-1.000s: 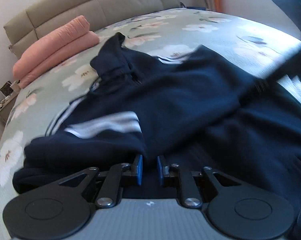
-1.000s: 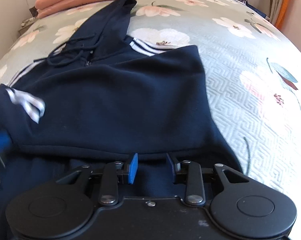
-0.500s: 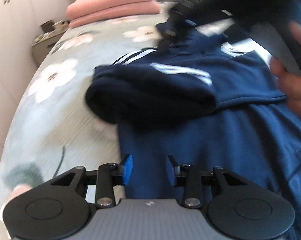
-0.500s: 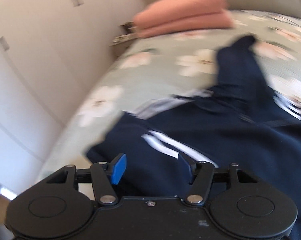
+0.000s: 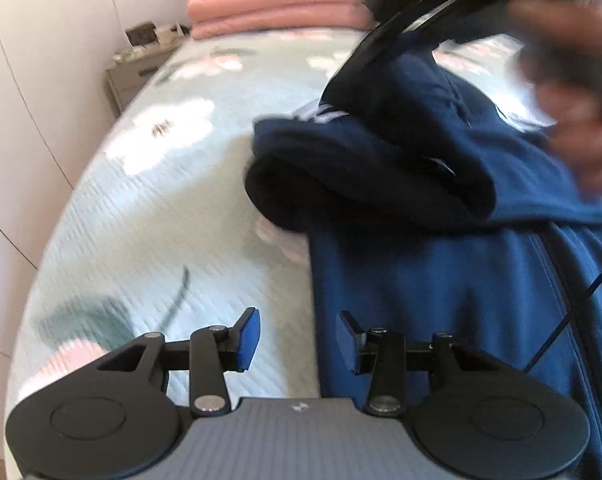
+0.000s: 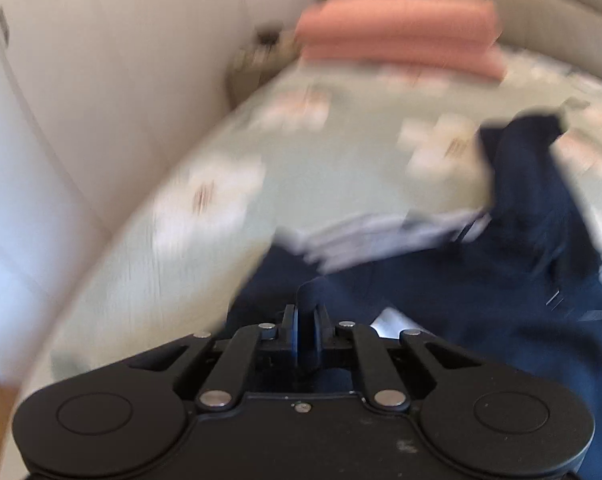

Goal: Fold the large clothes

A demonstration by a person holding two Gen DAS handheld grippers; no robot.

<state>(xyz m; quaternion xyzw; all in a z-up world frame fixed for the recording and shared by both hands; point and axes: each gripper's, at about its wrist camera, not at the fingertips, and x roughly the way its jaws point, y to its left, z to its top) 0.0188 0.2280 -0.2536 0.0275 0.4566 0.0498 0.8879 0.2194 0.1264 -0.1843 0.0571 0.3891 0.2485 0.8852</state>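
On the bed (image 5: 149, 216): navy hoodie (image 5: 441, 288) lay spread, left sleeve bunched over its front.
Right gripper (image 6: 305, 326): jaws were closing, pinching a fold of navy cloth.
Left gripper (image 5: 297, 338): was opening, nothing between the pads, hoodie's edge just below.
Tip: I'd say carry that sleeve across flat, no dragging.

White wardrobe (image 5: 41, 92), nightstand (image 5: 131, 72), floral bed (image 5: 161, 208).

We see a navy fleece hoodie with white sleeve stripes (image 5: 441, 272), sleeve folded across its body, lying rumpled on the floral bed (image 5: 173, 216)
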